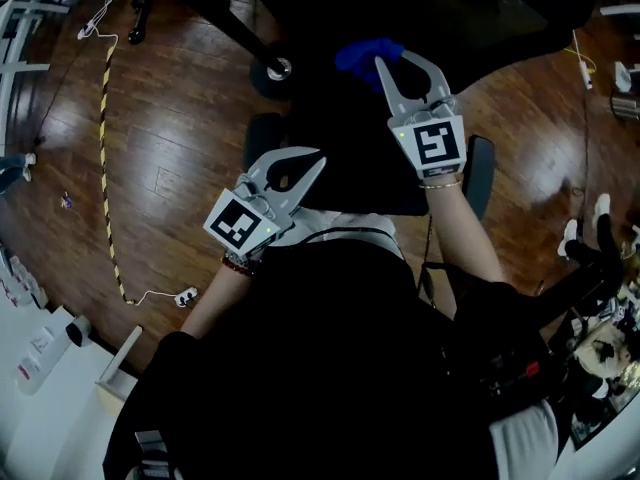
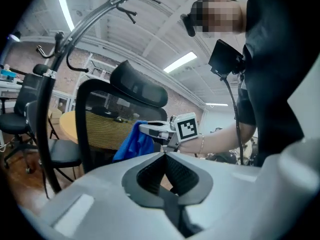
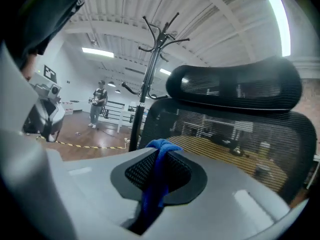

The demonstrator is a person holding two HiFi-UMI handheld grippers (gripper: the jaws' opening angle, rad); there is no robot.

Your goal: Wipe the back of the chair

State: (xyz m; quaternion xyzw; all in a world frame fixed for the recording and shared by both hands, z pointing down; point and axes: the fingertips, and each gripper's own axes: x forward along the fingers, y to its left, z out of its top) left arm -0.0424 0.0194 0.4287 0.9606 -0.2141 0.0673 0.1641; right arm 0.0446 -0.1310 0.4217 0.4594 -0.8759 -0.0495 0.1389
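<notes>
Chair (image 3: pixel 225 134), back of: a black mesh panel with a padded headrest (image 3: pixel 235 86) on top. It stands upright directly ahead of both tongs, facing the person.

Left tongs (image 2: pixel 165 156): nearest the body, tips closed together on nothing. They are held low and to one side, probably idle and kept clear of the wiping hand.

Right tongs (image 3: pixel 159 159): raised further forward and clamped on a blue cloth (image 3: pixel 160 146). The cloth is pinched partway along and bunches past the tips. This looks meant to let a soft wad, not the hard tips, meet the mesh.

Position of cloth: just in front of the mesh at mid height, below the headrest. Whether it touches cannot be told.

Coat stand (image 3: pixel 150 69): behind the chair, apart from it.

Wooden floor (image 1: pixel 170 168): carries the chair.
</notes>
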